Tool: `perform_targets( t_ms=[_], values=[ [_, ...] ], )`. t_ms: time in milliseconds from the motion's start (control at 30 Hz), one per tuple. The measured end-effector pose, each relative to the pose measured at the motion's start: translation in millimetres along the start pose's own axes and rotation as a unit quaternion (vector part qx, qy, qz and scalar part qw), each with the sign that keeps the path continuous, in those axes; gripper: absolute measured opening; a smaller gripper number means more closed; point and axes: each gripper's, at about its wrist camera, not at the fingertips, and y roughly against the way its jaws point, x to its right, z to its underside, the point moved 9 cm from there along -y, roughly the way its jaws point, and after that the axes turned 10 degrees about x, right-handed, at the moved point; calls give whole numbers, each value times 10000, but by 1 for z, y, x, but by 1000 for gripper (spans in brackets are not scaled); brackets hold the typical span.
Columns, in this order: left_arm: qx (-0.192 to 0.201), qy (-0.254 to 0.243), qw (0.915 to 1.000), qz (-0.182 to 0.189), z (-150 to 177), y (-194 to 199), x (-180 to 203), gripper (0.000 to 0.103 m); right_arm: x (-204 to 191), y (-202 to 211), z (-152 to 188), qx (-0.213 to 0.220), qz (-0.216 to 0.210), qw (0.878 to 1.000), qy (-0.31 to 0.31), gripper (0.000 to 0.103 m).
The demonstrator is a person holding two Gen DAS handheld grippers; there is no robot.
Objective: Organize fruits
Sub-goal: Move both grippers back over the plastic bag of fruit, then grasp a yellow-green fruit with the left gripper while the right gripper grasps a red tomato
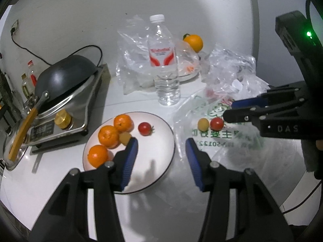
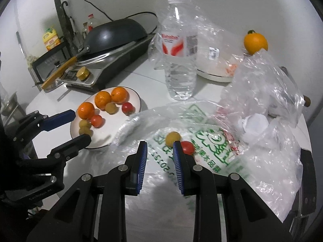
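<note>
Fruits (image 1: 108, 136) on plate (image 1: 155, 161), left tongs (image 1: 161, 143) spread over it, right tongs (image 2: 159, 145) narrowly parted, empty

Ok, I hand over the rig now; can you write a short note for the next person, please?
Left gripper: open, empty, over the plate.
Right gripper: fingers narrowly apart, empty, just before the yellow fruit and red tomato on the printed bag.
Done: three oranges, two tomatoes and small yellow fruits are on the plate.
Left: those two fruits on the bag; perhaps also the back orange.
</note>
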Motion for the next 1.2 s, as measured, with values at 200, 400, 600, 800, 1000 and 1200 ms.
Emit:
perform_targets(
  t_ms=[200, 400, 600, 800, 1000, 1200],
  values=[
    [-34, -74, 10000, 55, -2, -7, 10, 51, 12, -4, 5, -45, 9, 10000, -82, 28],
    [-34, -118, 9999, 117, -4, -14, 17, 51, 21, -13, 7, -99, -8, 9999, -119, 28],
    [-56, -203, 9996, 188, -5, -21, 26, 51, 31, -28, 14, -251, -28, 9996, -153, 28],
    [-50, -256, 9993, 260, -8, -27, 34, 51, 37, -42, 18, -365, -57, 9991, -188, 30],
    [-72, -267, 9988, 409, -8, -34, 44, 51, 40, -52, 21, -461, -109, 9987, -186, 32],
    [-134, -305, 9986, 417, -9, -43, 49, 51, 41, -60, 21, -525, -178, 9983, -178, 34]
  ],
)
